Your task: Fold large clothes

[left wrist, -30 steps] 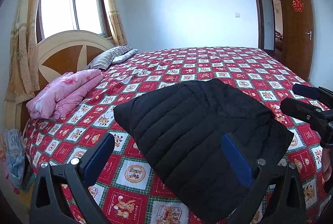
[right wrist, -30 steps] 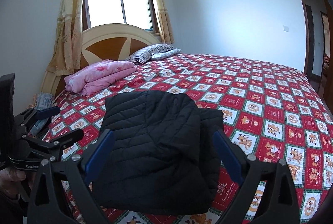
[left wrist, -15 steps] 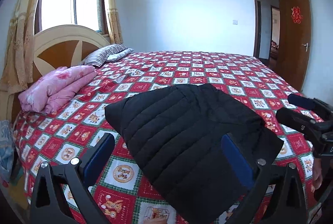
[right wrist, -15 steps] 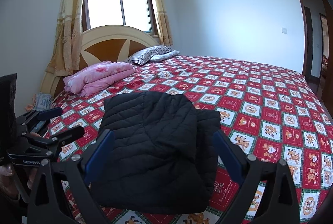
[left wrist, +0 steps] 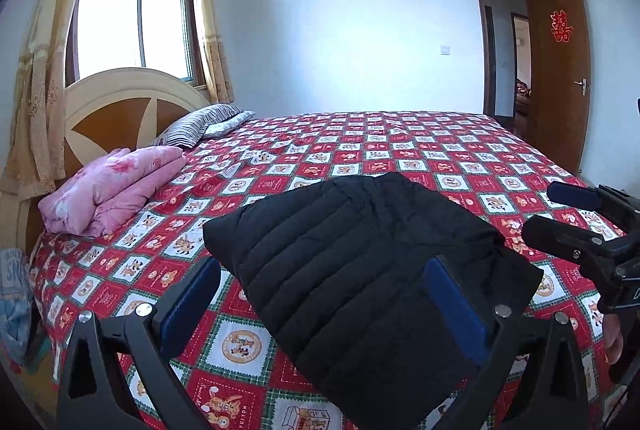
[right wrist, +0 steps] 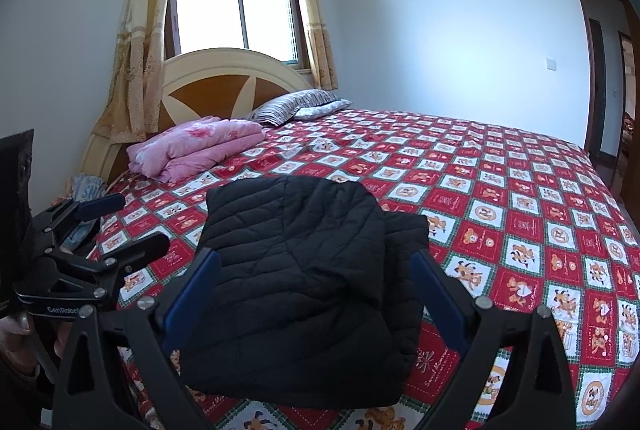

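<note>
**Q:** What is in front of you, and where is the garment?

**A:** I stand at the near edge of a bed (right wrist: 520, 190) covered with a red, white and green cartoon-print bedspread. A black quilted puffer jacket (right wrist: 304, 270) lies on it close to me, already gathered into a compact, roughly rectangular bundle. One layer is folded over another, and a strip of the lower layer shows along its right side. Farther back, near the headboard (right wrist: 224, 82), sit a folded pink quilt (right wrist: 196, 146) and a striped pillow (right wrist: 292, 104), both well apart from the jacket.

**Q:** What are your two tools doing?

**A:** I hold one in each hand, and neither touches the jacket. My left gripper (left wrist: 320, 306) hovers above the jacket's near left part with its blue-padded jaws wide apart and nothing between them. My right gripper (right wrist: 316, 294) hovers over the near middle, jaws equally spread and empty. Each also shows at the edge of the other's view.

**Q:** Which step does this look like?

**A:** I judge the folding is nearly done or done; the bundle looks tidy, and I seem to be checking it.

**Q:** What would a next move call for?

**A:** If another fold is wanted, I would bring both jaws down to one edge, pinch through the thick padded layers, and lift them over evenly. Puffy fabric tends to spring back, so pressing it flat afterwards would likely help.
</note>
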The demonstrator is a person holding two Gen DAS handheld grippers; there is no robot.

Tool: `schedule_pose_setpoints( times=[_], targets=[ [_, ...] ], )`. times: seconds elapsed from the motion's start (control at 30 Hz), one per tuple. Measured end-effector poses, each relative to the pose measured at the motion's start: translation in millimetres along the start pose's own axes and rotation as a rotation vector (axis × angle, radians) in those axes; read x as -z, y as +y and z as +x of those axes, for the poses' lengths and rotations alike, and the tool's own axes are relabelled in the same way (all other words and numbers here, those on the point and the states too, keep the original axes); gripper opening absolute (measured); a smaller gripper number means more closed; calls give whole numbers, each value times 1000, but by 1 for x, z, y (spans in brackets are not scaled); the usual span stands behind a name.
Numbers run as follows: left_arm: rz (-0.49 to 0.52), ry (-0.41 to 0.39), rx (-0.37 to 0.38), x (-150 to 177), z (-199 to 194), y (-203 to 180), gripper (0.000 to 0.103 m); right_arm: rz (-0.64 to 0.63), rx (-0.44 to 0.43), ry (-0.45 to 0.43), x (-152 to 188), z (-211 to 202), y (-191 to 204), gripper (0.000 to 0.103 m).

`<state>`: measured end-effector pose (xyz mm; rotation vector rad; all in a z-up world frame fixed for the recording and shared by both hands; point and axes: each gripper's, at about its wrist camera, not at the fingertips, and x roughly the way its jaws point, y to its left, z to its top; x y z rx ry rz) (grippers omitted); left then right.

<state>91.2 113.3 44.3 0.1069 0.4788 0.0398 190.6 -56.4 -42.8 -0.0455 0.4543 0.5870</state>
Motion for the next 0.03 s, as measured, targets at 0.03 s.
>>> schedule_pose_setpoints(
  times=[0.03],
  targets=[
    [3,-3,4,0,0,0,102,1,2,1,0,0,0,98]
  ],
)
